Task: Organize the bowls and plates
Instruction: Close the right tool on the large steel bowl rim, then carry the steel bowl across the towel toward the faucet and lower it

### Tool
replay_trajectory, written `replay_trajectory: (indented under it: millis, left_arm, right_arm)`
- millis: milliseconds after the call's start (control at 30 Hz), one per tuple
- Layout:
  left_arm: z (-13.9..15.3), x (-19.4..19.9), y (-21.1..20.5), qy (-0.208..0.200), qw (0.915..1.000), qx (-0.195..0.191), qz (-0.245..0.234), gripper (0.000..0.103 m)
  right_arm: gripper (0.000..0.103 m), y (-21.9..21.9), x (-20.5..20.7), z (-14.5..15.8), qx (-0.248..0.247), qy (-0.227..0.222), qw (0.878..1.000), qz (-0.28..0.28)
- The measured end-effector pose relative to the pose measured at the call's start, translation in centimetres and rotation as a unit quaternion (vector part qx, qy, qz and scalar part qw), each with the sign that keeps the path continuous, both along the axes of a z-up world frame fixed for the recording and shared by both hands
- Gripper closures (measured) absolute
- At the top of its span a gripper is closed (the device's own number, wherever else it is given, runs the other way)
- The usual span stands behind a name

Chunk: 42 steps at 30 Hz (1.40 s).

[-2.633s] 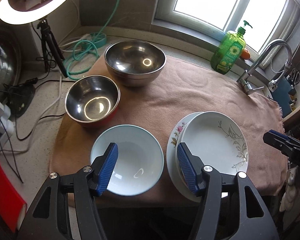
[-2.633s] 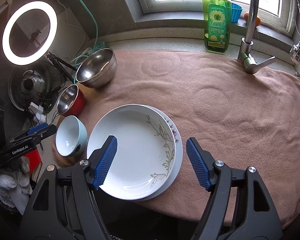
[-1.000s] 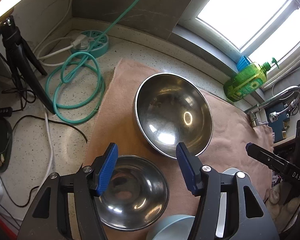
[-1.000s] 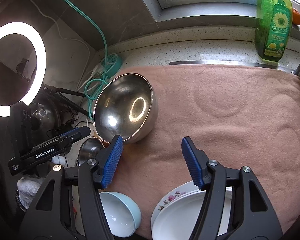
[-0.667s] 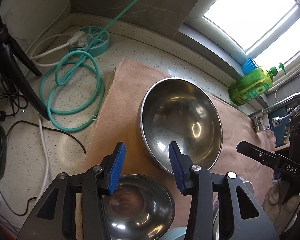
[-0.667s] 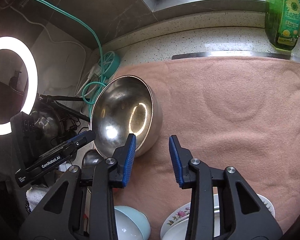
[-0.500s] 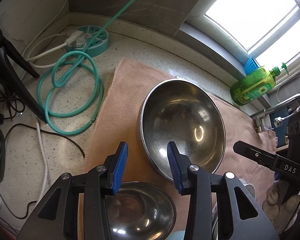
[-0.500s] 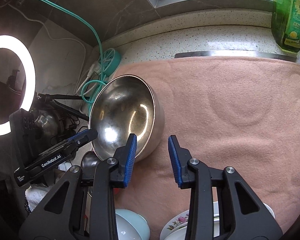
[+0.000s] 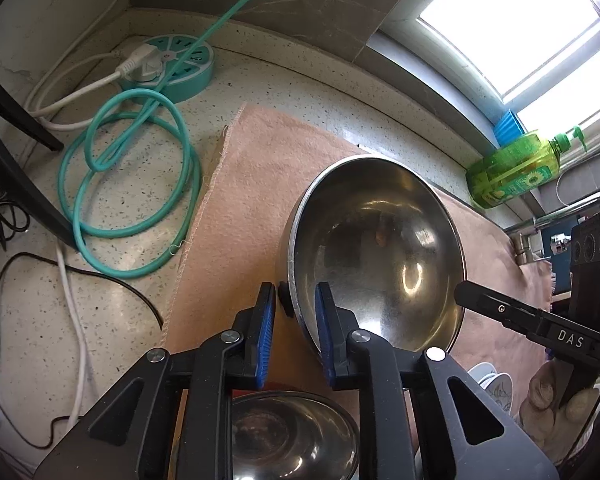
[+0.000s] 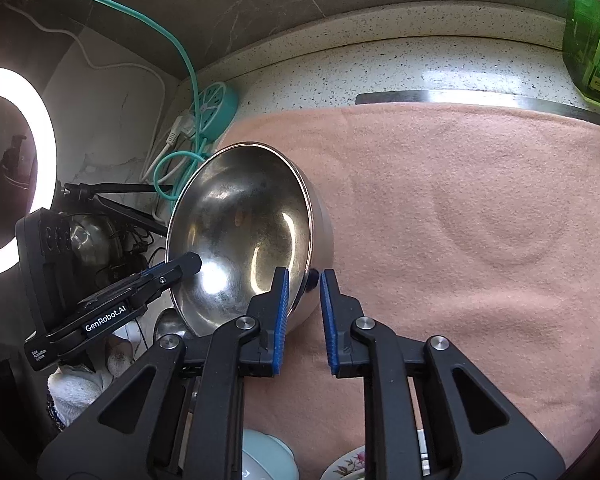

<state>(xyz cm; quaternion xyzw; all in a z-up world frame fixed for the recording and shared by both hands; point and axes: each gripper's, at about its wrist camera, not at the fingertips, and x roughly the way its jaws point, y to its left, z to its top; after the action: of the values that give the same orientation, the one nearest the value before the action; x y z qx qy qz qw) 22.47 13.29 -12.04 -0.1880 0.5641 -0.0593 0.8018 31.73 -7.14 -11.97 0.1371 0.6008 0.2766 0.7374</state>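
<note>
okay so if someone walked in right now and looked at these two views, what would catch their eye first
The large steel bowl on the pink towel, with both grippers closed onto its rim: the left gripper on the near-left edge, the right gripper on the opposite edge. Both sets of jaws have just been closing, with the rim between them. Next, the glowing ring light at the far left of the right wrist view.

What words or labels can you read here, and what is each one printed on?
"DAS": on the right gripper, seen from the left wrist view.
"GenRobot.AI": on the left gripper, seen from the right wrist view; the small print under it is unreadable.
Green soap bottle: label print too blurred to read.
</note>
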Motion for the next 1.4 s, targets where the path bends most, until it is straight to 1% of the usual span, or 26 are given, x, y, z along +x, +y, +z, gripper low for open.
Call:
replay_trajectory:
  millis: [400, 800, 1000, 1400]
  left_arm:
    - [-0.3, 0.3, -0.2, 0.003, 1.0000, 0.005, 0.000, 0.086]
    - [0.5, -0.3, -0.8, -0.005, 1.0000, 0.006, -0.001, 0.086]
    - [1.6, -0.7, -2.0, -0.015, 0.9998, 0.007, -0.010, 0.086]
    - [3.7, -1.9, -5.9, -0.036, 0.9988, 0.006, -0.032, 0.086]
  right_arm:
    - [0.088, 0.6, 0.4, -0.1, -0.015, 0.002, 1.000, 0.007]
    - [0.088, -0.1, -0.5, 1.2, -0.020, -0.011, 1.000, 0.009]
    - [0.088, -1.7, -1.3, 1.9, -0.017, -0.016, 1.000, 0.002]
    - [0.088, -6.2, -3.4, 3.9, -0.013, -0.031, 0.999, -0.020]
